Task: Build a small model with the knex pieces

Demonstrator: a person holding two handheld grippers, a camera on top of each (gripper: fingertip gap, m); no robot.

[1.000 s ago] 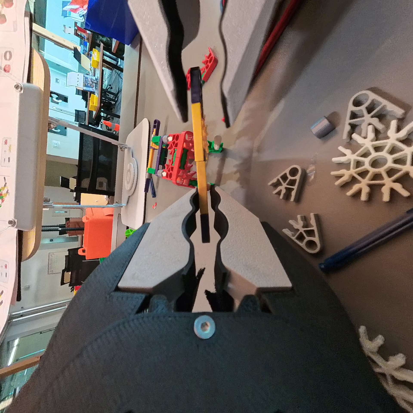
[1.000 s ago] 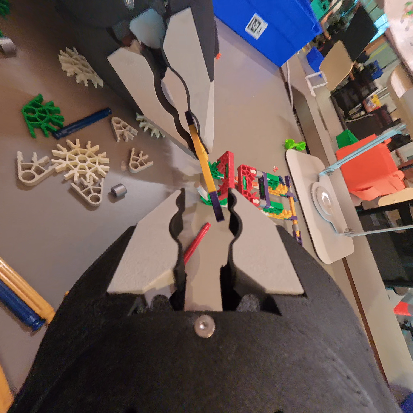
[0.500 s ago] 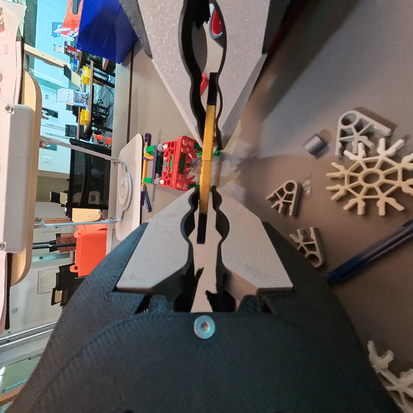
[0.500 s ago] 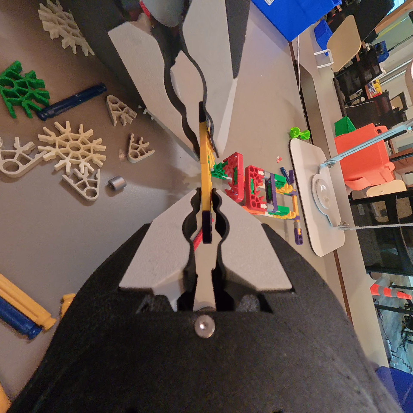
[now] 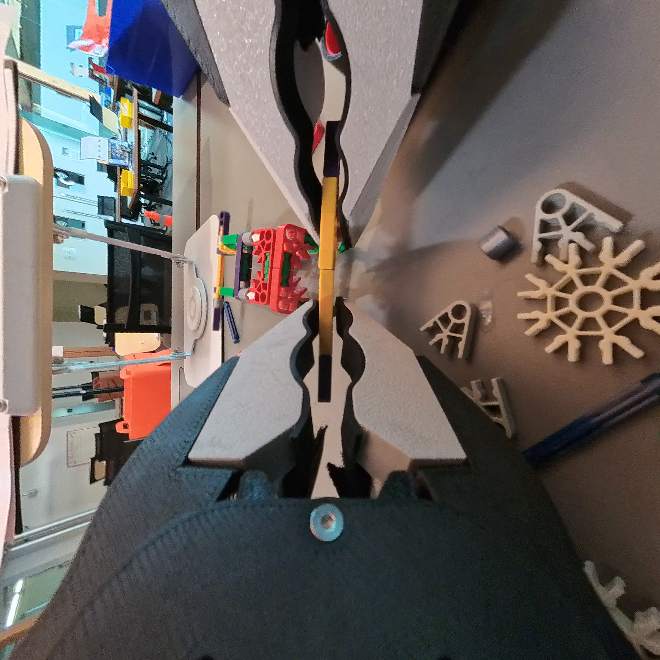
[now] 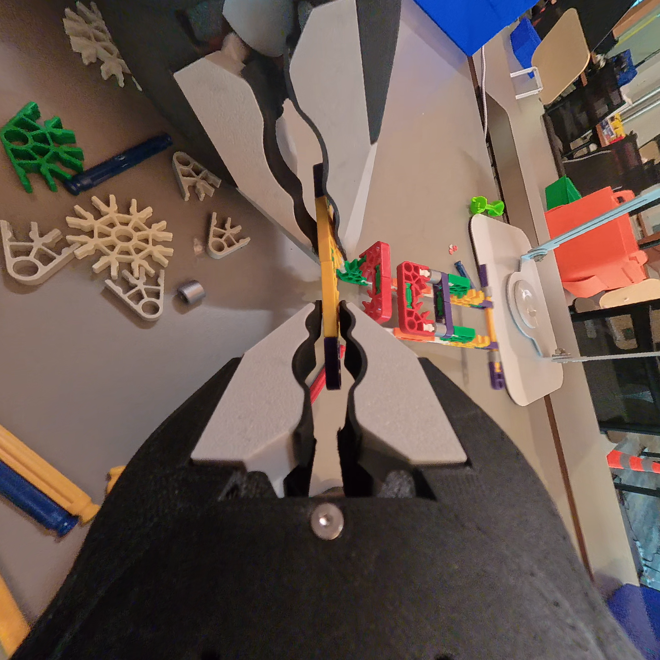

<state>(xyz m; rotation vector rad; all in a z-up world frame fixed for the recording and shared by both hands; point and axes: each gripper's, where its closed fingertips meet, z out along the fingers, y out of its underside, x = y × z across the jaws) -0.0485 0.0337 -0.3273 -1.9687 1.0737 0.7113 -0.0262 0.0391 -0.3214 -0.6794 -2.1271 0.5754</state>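
Right gripper (image 6: 330,310) closed in; both jaws pinching yellow rod (image 5: 327,257), left gripper (image 5: 326,310) opposite.

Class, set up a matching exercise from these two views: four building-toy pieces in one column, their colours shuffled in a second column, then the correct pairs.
Things
1. snowflake connector
2. fan-shaped connector
3. small sleeve
4. short rod beside the fan-shaped connector

Colours
A. dark blue
B. cream
C. silver-grey
D. green

Pairs: 1-B, 2-D, 3-C, 4-A
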